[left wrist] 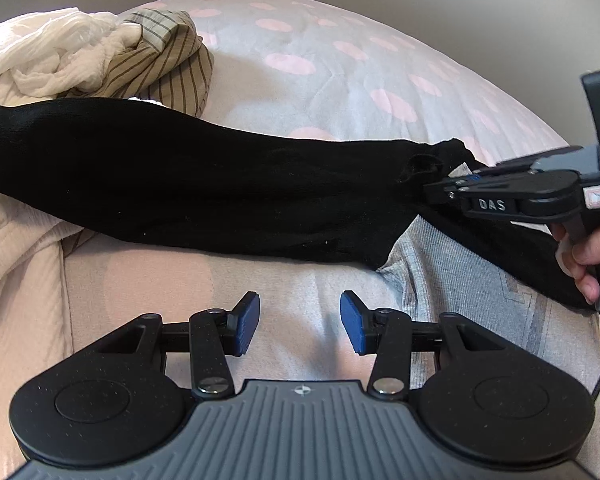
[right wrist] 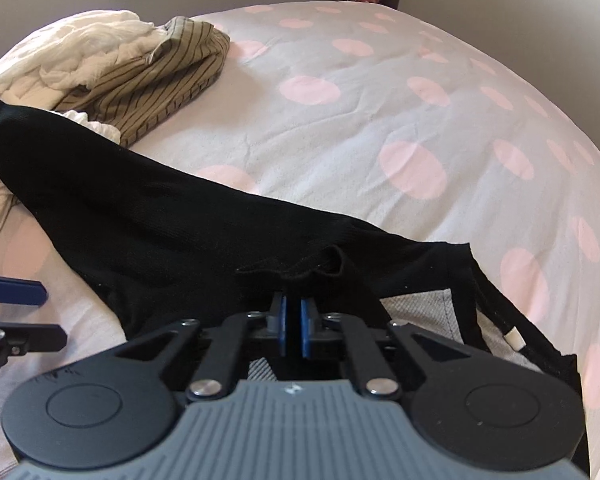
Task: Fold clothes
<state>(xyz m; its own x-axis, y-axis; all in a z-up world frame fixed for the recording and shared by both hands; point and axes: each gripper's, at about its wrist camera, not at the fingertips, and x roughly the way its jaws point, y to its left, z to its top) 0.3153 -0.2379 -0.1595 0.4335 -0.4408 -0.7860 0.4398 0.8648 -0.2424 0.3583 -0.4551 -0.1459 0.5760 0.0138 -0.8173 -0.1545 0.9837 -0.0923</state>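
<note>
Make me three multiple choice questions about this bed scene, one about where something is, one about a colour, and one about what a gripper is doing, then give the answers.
1. Where does the striped garment lie?
A. Beyond the black garment, beside the white cloth
B. Under the left gripper
C. On the floor

2. What colour are the spots on the bedsheet?
A. Green
B. Pink
C. Blue

3. What is the right gripper doing?
A. Open above the sheet
B. Holding a soft toy
C. Shut on the black garment

Answers: 1 A, it sits in the far pile. 2 B, pale pink ovals on grey. 3 C, its blue pads pinch the black fabric's edge, while the left gripper stands open and empty.
</note>
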